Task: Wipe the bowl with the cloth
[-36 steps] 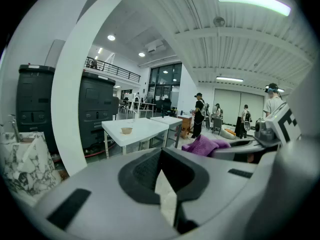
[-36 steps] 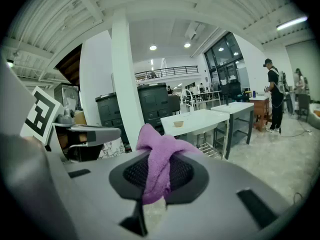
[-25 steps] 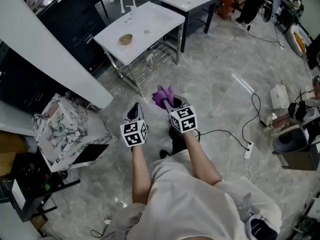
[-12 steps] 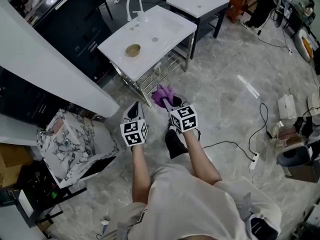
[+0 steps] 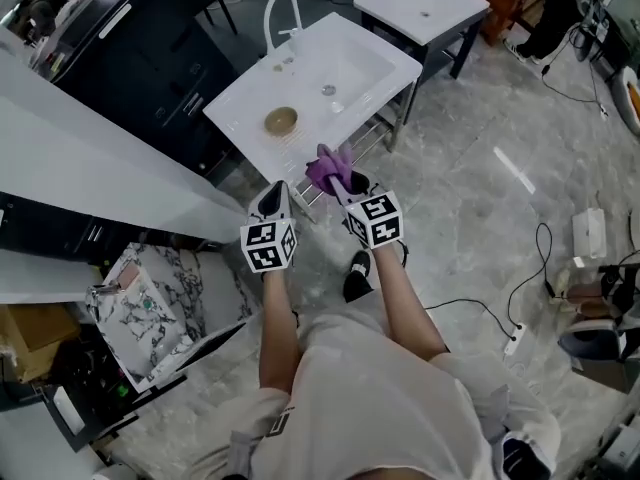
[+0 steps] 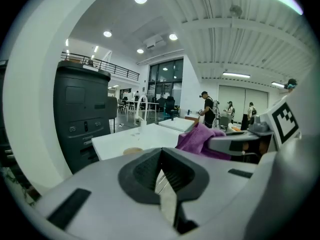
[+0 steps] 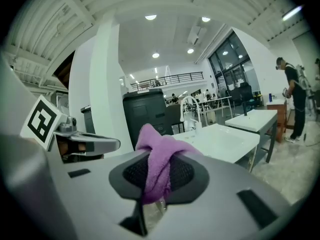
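A small tan bowl [image 5: 281, 121] sits on the white sink table [image 5: 368, 48], left of its basin; it also shows low and flat as the bowl [image 6: 133, 150] in the left gripper view. My right gripper [image 5: 337, 182] is shut on a purple cloth [image 5: 329, 169], held in the air just short of the table's near edge. In the right gripper view the cloth [image 7: 155, 160] bunches up between the jaws. My left gripper [image 5: 273, 200] is shut and holds nothing, beside the right one and a little lower left. The right gripper with the cloth [image 6: 200, 138] shows in the left gripper view.
A white curved faucet [image 5: 283, 11] rises at the table's far side. A second white table [image 5: 425, 3] stands behind. A dark cabinet [image 5: 150, 63] flanks the sink on the left, with a long white counter [image 5: 90, 168] nearer. Cables [image 5: 520, 288] trail over the marble floor at right.
The person has walked toward the sink table: table and bowl have come closer in the head view. Both grippers keep their hold and spacing; the cloth stays in the right one.
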